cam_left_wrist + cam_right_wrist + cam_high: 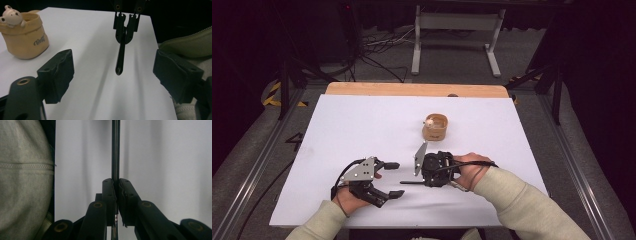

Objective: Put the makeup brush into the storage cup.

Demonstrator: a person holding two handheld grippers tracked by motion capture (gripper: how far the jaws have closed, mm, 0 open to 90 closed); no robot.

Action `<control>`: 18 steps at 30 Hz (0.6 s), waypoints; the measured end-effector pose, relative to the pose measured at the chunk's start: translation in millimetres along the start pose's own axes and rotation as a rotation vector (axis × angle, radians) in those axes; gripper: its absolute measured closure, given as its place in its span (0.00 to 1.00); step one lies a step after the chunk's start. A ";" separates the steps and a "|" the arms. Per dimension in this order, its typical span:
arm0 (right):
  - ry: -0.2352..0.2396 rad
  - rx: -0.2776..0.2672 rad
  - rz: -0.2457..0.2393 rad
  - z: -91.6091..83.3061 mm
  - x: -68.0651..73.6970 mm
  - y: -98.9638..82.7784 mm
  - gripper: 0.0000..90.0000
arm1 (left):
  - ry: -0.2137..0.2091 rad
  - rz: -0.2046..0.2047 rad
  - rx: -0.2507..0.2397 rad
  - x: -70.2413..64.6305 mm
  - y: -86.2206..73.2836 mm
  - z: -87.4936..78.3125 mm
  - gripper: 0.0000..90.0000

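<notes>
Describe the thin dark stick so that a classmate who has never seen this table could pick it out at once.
Start at the white table and find the right gripper at its near edge, in front of the tan cup with the small figure. Its shut jaws clamp a thin black rod pointing toward the open left gripper. It is the only slim, straight, dark thing there.

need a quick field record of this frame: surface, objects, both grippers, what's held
surface: white table sheet
held item: thin black rod-like pen, pointing toward the left gripper
right gripper: shut on the pen, held level
left gripper: open, jaws either side of the pen tip, not touching
other object: tan fabric cup with a small bear figure on its rim, untouched
</notes>
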State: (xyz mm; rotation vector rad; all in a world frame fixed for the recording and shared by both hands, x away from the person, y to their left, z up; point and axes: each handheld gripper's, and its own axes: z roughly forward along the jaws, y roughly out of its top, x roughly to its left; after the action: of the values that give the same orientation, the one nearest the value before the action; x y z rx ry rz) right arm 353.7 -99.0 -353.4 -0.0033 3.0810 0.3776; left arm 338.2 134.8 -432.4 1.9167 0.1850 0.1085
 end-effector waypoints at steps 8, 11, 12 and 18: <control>0.006 -0.006 -0.016 1.1 1.7 4.9 0.93 | -0.024 0.000 0.037 -0.2 -0.5 3.8 0.36; 0.010 -0.007 -0.016 1.9 2.5 5.9 0.93 | -0.037 -0.006 0.058 0.2 -0.3 5.2 0.41; 0.009 -0.003 -0.017 1.6 2.9 6.5 0.93 | -0.042 -0.004 0.069 0.4 -0.1 5.6 0.44; 0.014 -0.005 -0.029 3.0 3.5 8.9 0.93 | -0.078 0.009 0.100 0.5 1.4 7.2 0.62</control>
State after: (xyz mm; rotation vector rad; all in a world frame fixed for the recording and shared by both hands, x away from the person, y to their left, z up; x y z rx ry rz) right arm 350.2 -89.7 -354.3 -0.0504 3.0900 0.3858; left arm 340.0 127.8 -433.6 2.0181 0.1309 0.0306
